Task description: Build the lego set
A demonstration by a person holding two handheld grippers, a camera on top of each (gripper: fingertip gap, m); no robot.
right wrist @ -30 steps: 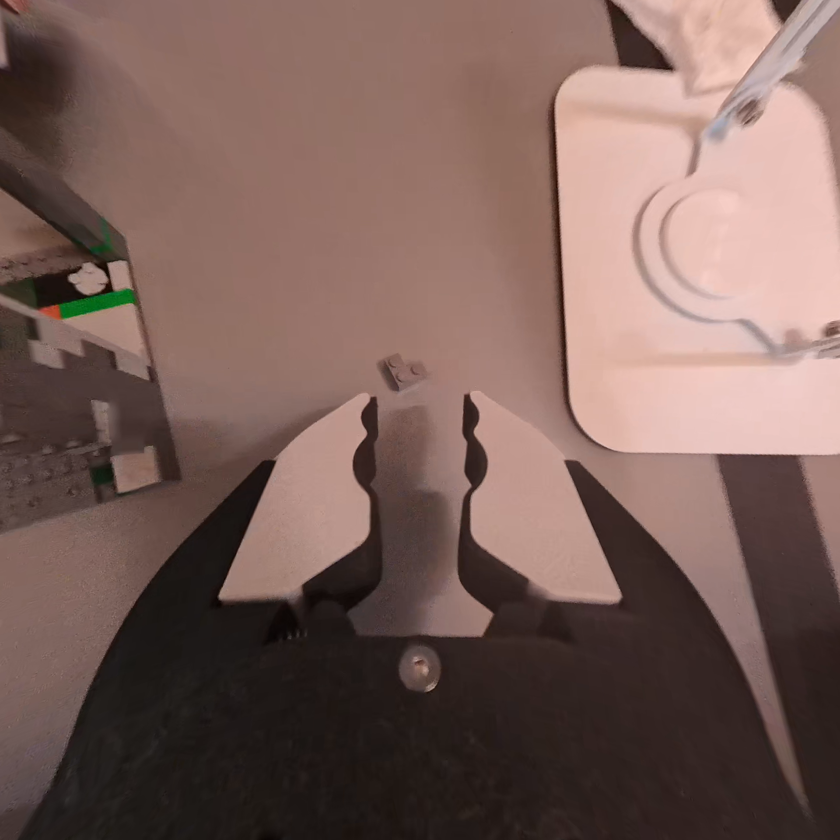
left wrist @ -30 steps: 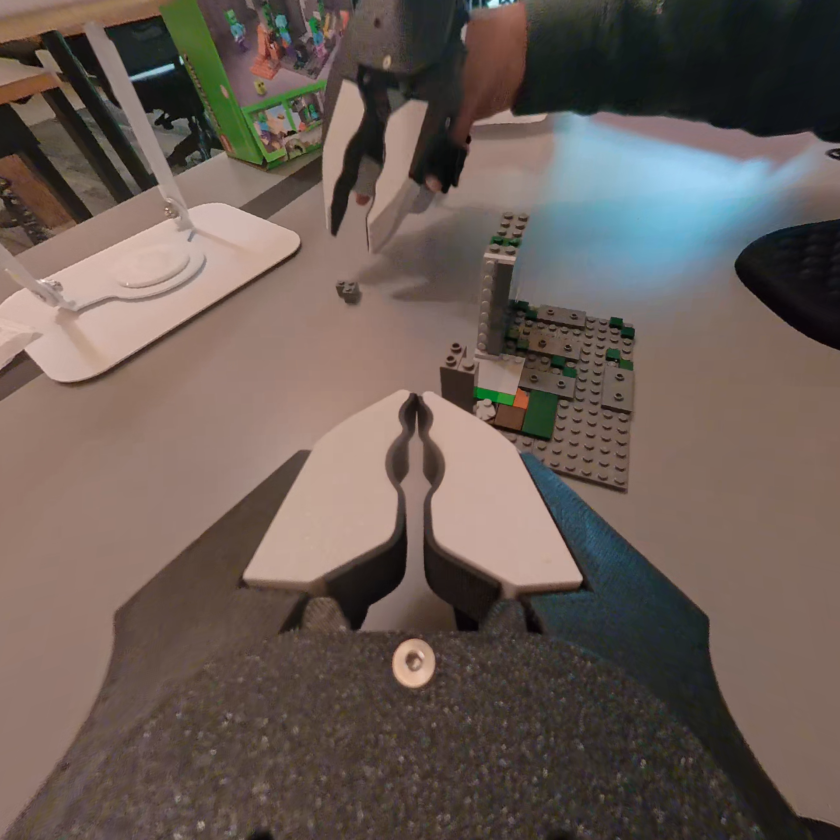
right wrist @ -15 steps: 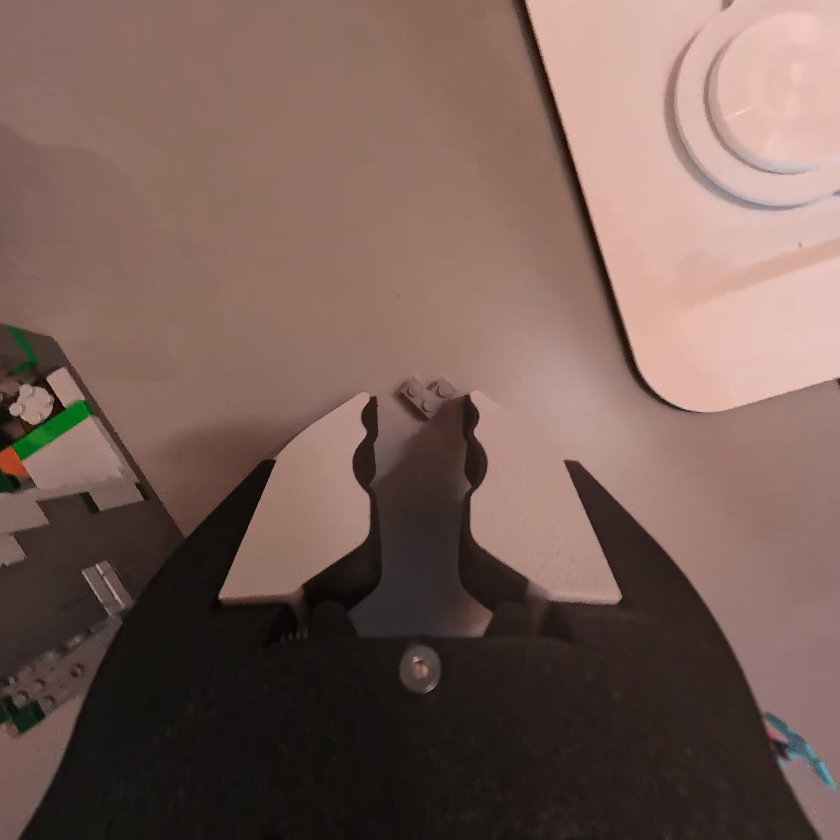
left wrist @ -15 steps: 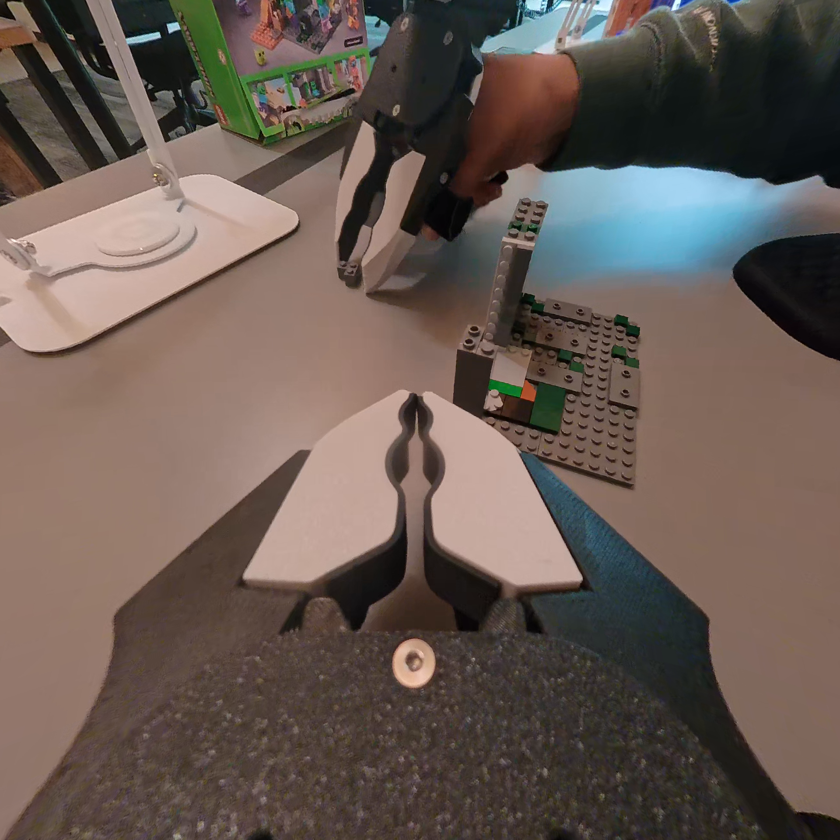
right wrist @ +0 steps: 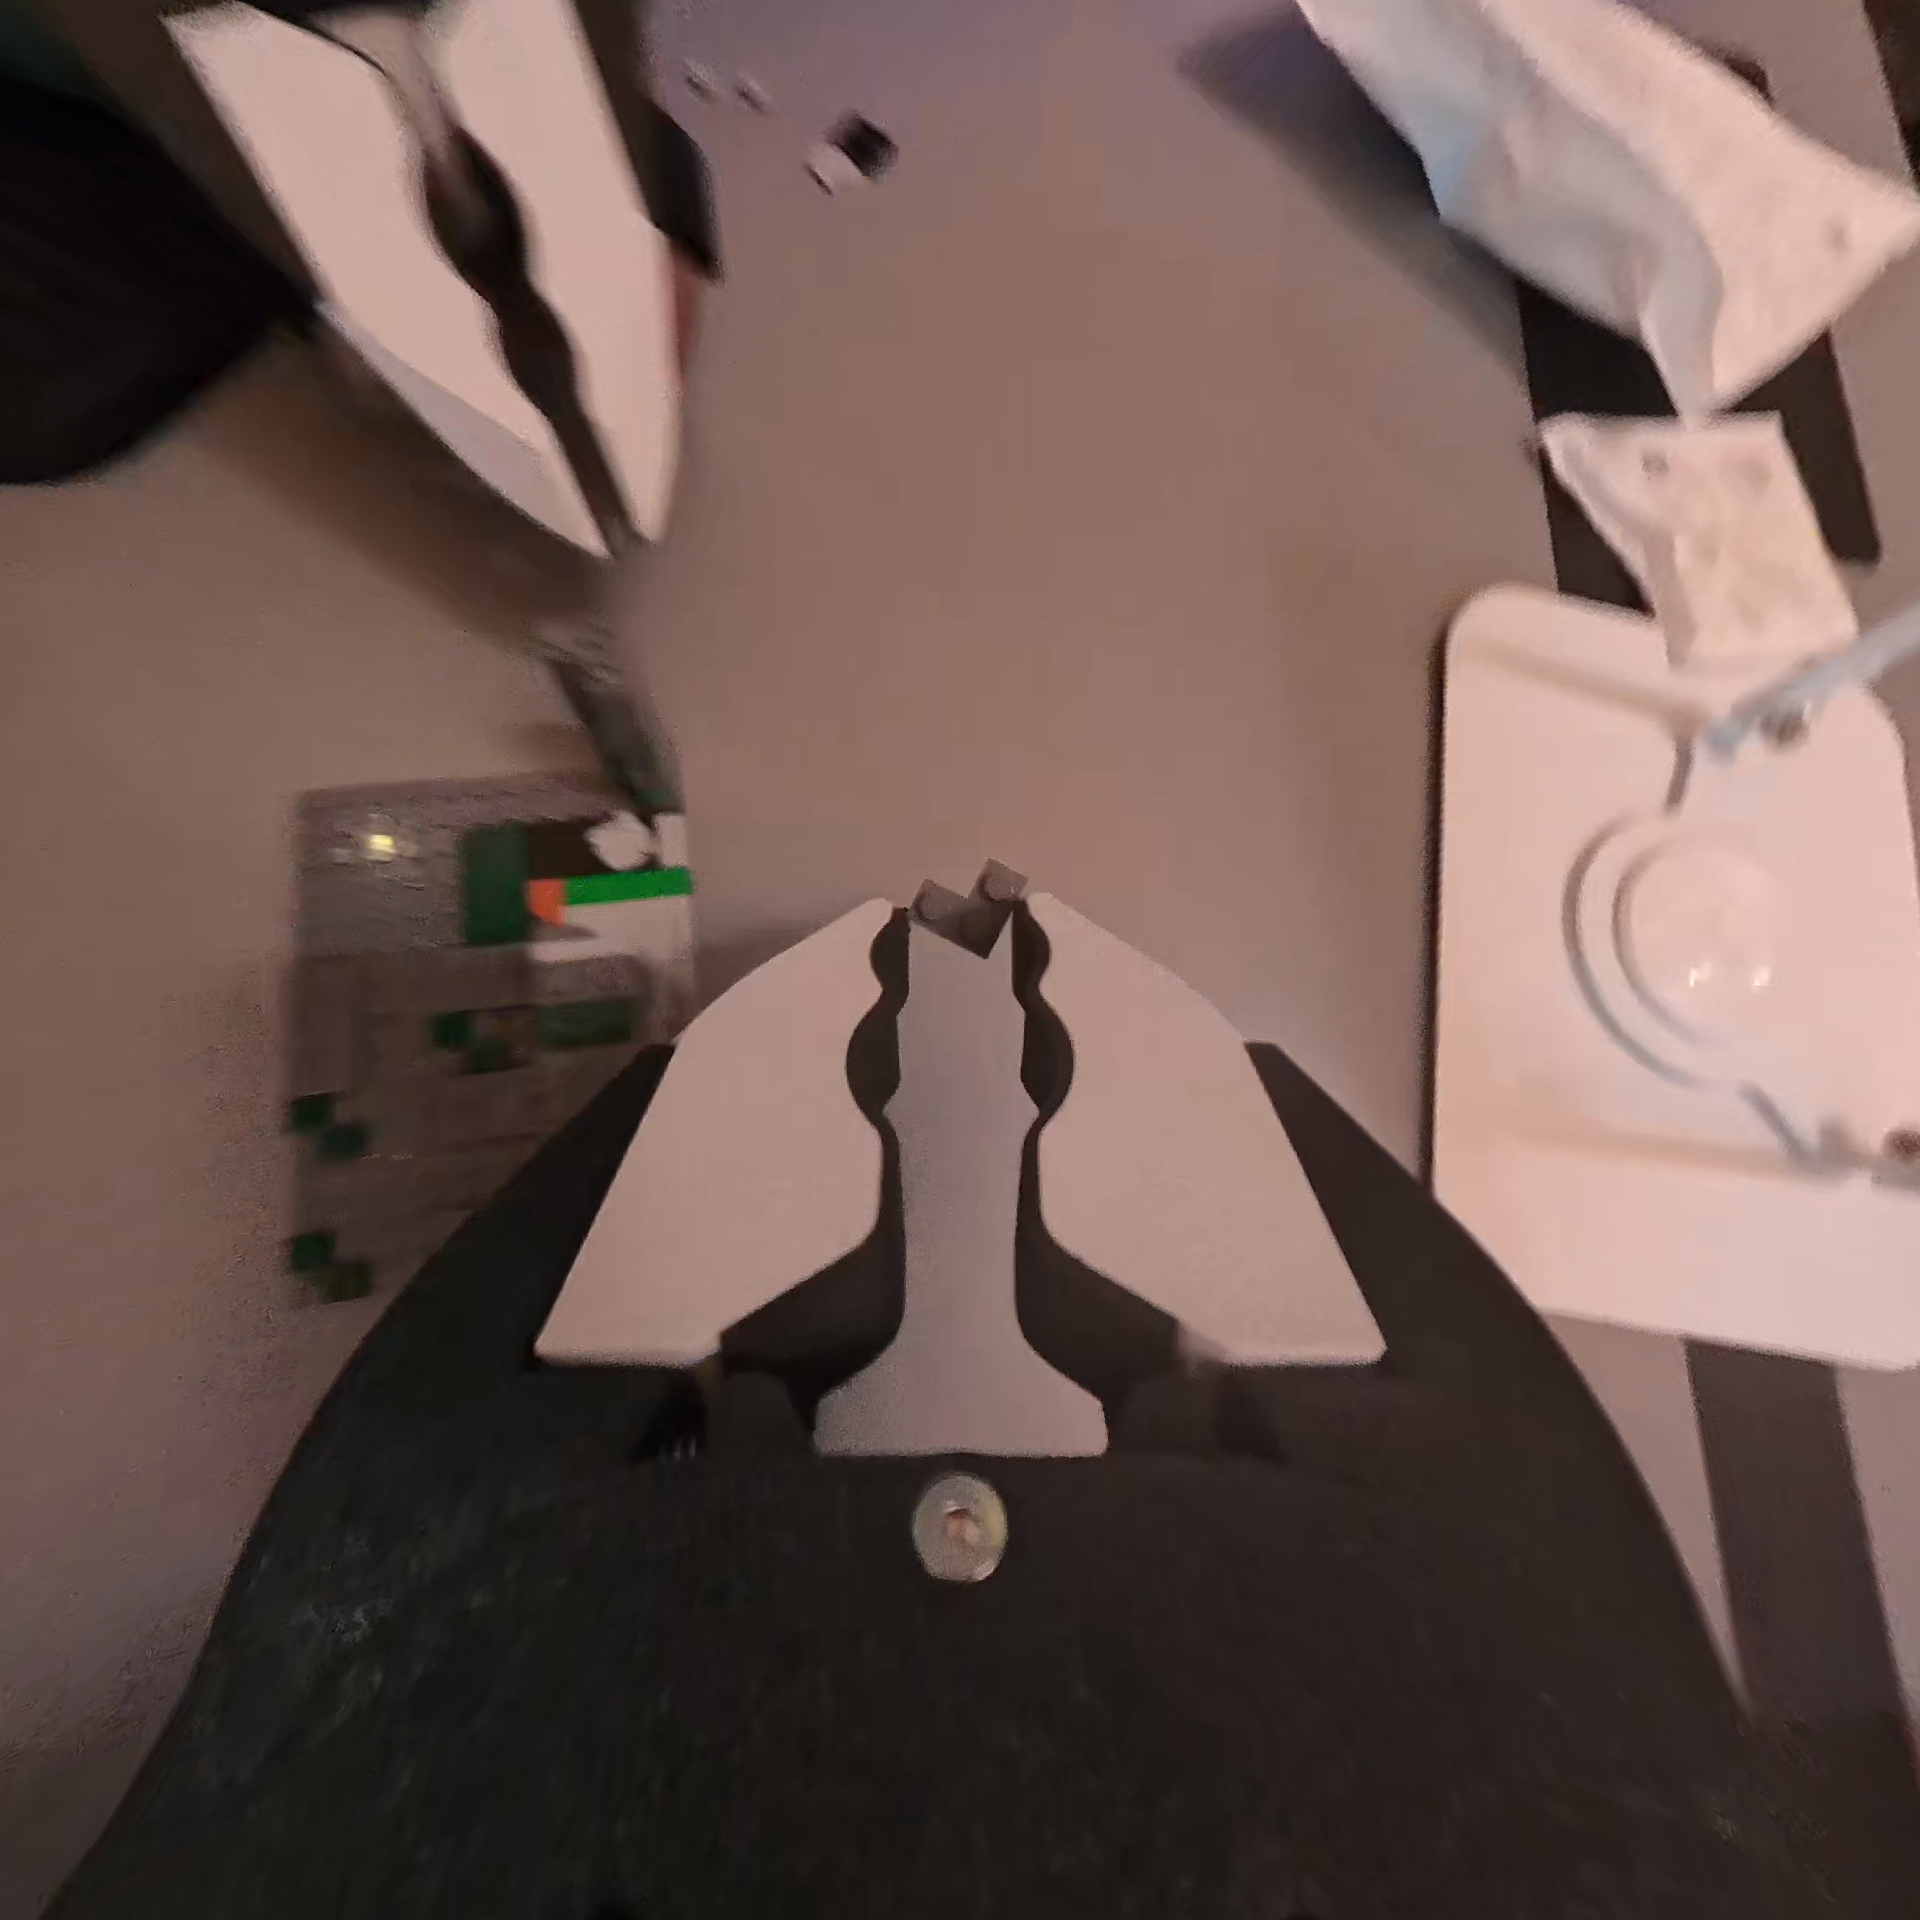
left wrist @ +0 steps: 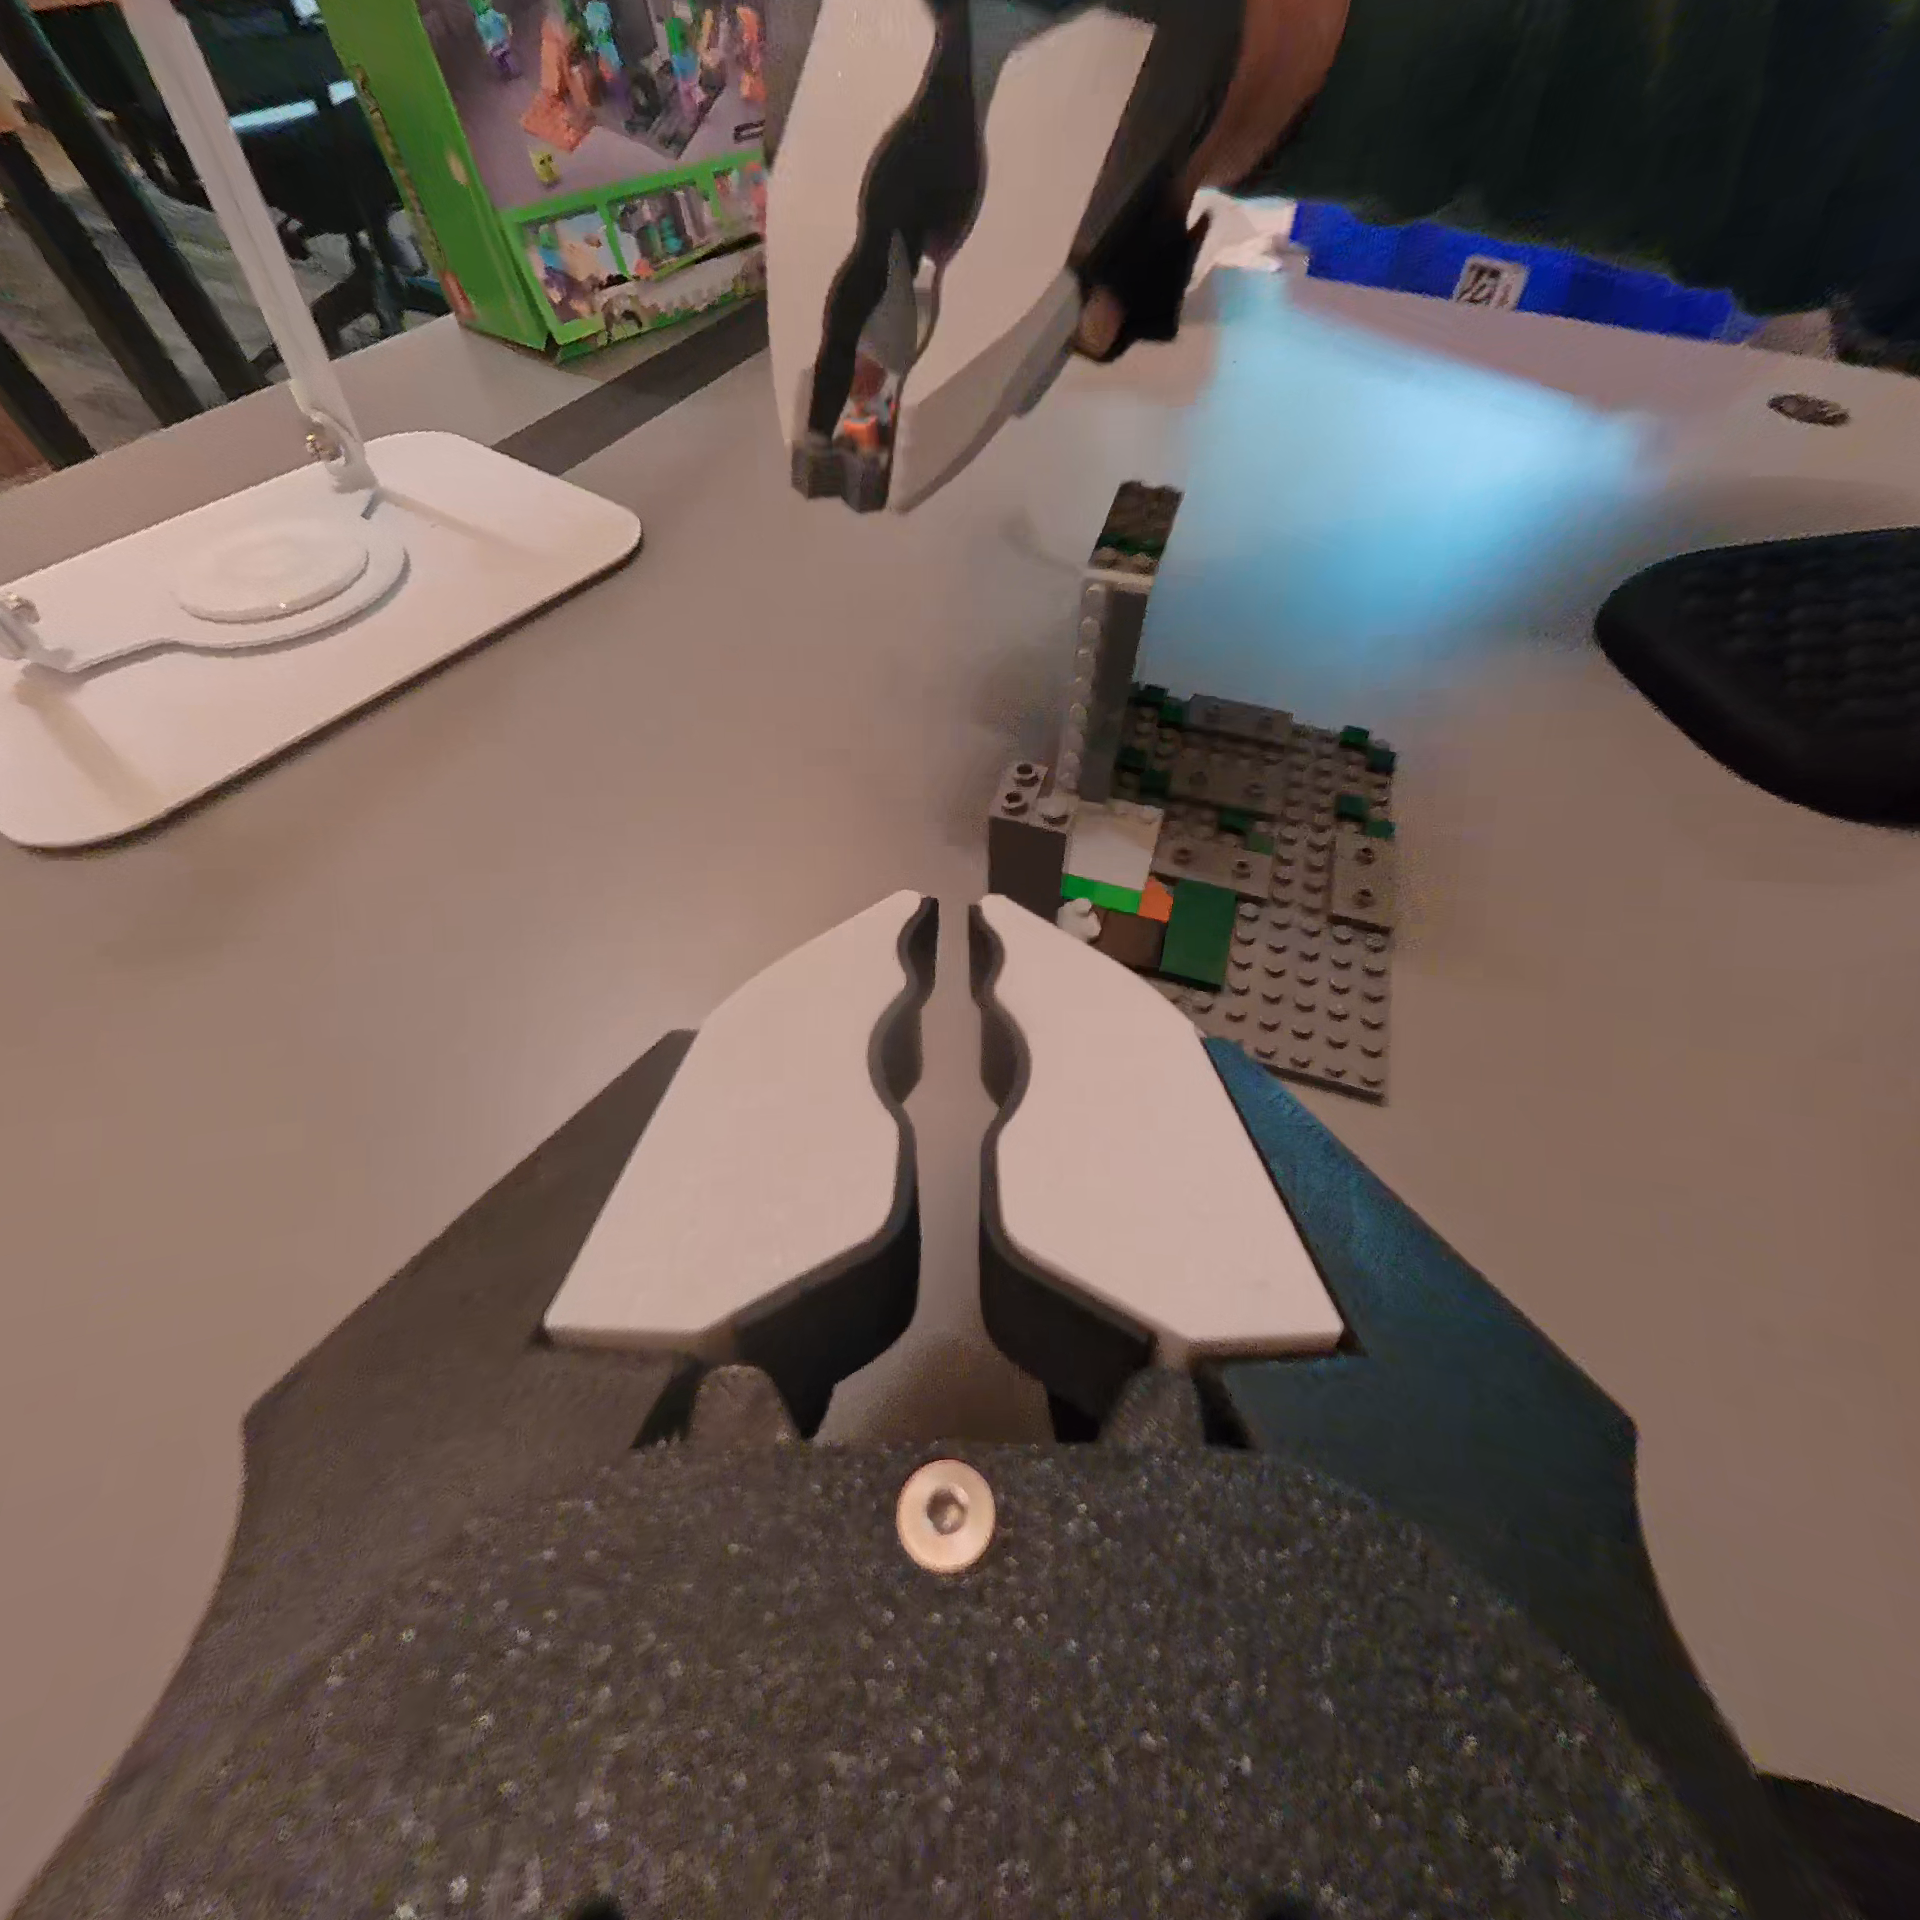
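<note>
A small grey corner plate (right wrist: pixel 971 923) is pinched between the tips of my right gripper (right wrist: pixel 964 912), lifted clear of the table. In the left wrist view the right gripper (left wrist: pixel 852 480) hangs in the air with the grey plate (left wrist: pixel 829 480) at its tips. The build (left wrist: pixel 1226 862) is a grey baseplate (left wrist: pixel 1309 997) with green, white, orange and brown parts and a tall grey pillar (left wrist: pixel 1112 665). The baseplate also shows in the right wrist view (right wrist: pixel 416 1039). My left gripper (left wrist: pixel 951 914) is shut and empty, low over the table just left of the build.
A white stand base (left wrist: pixel 260 623) lies at the left, also seen in the right wrist view (right wrist: pixel 1662 1039). A green set box (left wrist: pixel 582 177) stands behind. White parts bags (right wrist: pixel 1610 177) and loose small pieces (right wrist: pixel 852 156) lie farther off. A black mesh seat (left wrist: pixel 1787 665) is at the right. Spacing between my two grippers at the tips: around 11 cm.
My right gripper came down around the grey corner plate on the table, shut on it and lifted it up. My left gripper stayed shut near the build.
</note>
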